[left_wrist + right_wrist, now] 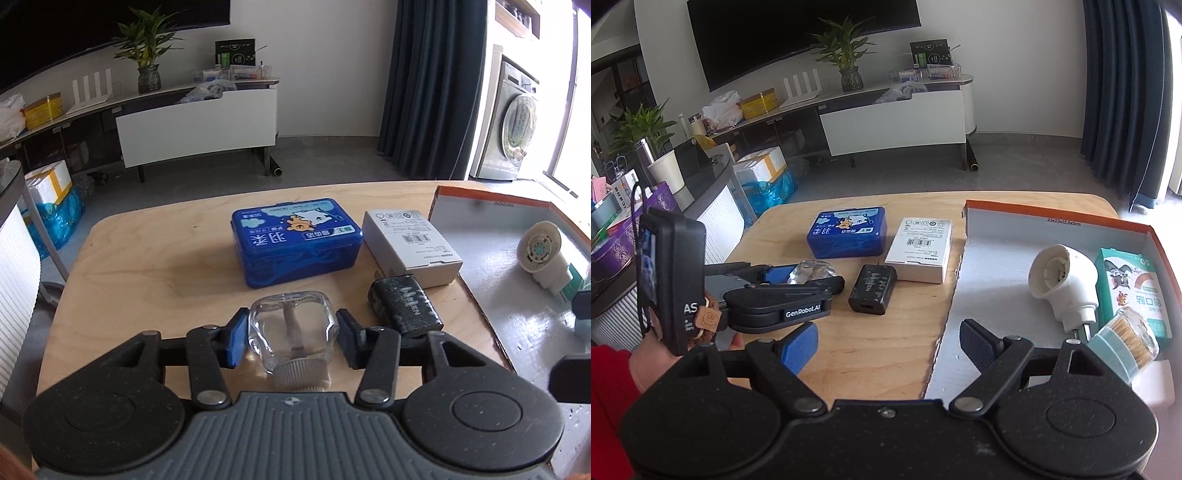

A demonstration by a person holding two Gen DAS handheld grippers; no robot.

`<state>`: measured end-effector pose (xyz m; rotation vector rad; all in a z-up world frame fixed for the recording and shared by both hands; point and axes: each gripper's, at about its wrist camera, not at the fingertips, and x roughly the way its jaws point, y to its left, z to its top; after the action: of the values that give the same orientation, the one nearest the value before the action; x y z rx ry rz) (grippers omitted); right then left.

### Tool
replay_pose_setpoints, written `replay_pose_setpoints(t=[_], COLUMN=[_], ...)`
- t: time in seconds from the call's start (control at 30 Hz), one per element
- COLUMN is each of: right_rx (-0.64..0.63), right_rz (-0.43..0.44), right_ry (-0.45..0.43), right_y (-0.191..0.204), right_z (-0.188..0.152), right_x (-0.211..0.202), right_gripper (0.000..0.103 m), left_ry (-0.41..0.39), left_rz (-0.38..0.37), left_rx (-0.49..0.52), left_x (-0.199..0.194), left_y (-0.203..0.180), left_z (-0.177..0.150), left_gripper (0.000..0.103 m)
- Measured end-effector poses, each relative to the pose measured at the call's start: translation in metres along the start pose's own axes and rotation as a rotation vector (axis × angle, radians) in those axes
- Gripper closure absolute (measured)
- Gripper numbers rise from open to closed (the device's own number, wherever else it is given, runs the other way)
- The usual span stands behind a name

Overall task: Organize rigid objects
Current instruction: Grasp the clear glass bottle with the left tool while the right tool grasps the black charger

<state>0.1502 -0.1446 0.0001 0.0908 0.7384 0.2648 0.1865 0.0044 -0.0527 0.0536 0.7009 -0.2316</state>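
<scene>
Between the blue pads of the left gripper [291, 334] lies a clear glass bottle [293, 328], on its side on the wooden table [147, 266], its ribbed cap toward the gripper's body and its base pointing away, so its long axis runs along the fingers, not across them. Both pads seem to meet the bottle's flanks, the left one flat against the glass and the right one at its shoulder, so I judge the jaws narrowed onto it in a grip; whether it bears any weight yet cannot be told, since it looks to rest on the tabletop. Just beyond and to the right of that gripper's right finger sits a black charger [404, 308], with a white carton [410, 247] behind it and a blue lidded box [295, 242] straight ahead, well clear of the bottle. Far to the right lies the orange-edged cardboard tray [491, 266], which already holds a white plug-in device [541, 254]. The right gripper [888, 349] hangs with its jaws wide and nothing between them, over the tray's near left edge, with a tub of cotton swabs [1126, 341] just off its right finger. The left hand is plainly the nearer to the bottle, and the tray lies to its right, so the carry would likely pass over or near the charger.
</scene>
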Motion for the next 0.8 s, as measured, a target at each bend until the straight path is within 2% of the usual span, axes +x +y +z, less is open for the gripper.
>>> replay_pose_setpoints(t=[0.2,0.3,0.4,0.57,0.67,0.7,0.8], right_rx=[0.004,-0.003,-0.014,0.011,-0.054,-0.065,-0.064], right_rz=[0.019,0.000,-0.035,-0.091,-0.139,-0.134,-0.117], right_ry=[0.046,0.067,0.089,0.143,0.120,0.115,0.119], right_y=[0.012,0.021,0.029,0.029,0.038,0.040,0.042], right_z=[0.014,0.022,0.027,0.029,0.028,0.028,0.027], right_x=[0.032,0.052,0.074,0.108,0.114,0.114,0.110], right_gripper=[0.004,0.005,0.010,0.024,0.048,0.059,0.059], left_ry=[-0.010,-0.027,-0.044,-0.058,-0.066,-0.070,-0.078], left_rz=[0.054,0.070,0.077,0.084,0.089,0.089,0.088], left_rx=[-0.084,-0.112,-0.141,-0.182,-0.194,-0.196,-0.199], left_x=[-0.035,-0.052,-0.064,-0.070,-0.069,-0.070,-0.073], left_y=[0.015,0.017,0.018,0.024,0.027,0.027,0.027], left_z=[0.002,0.002,-0.002,-0.007,-0.007,-0.006,-0.006], left_gripper=[0.053,0.053,0.053,0.053,0.053,0.053,0.053])
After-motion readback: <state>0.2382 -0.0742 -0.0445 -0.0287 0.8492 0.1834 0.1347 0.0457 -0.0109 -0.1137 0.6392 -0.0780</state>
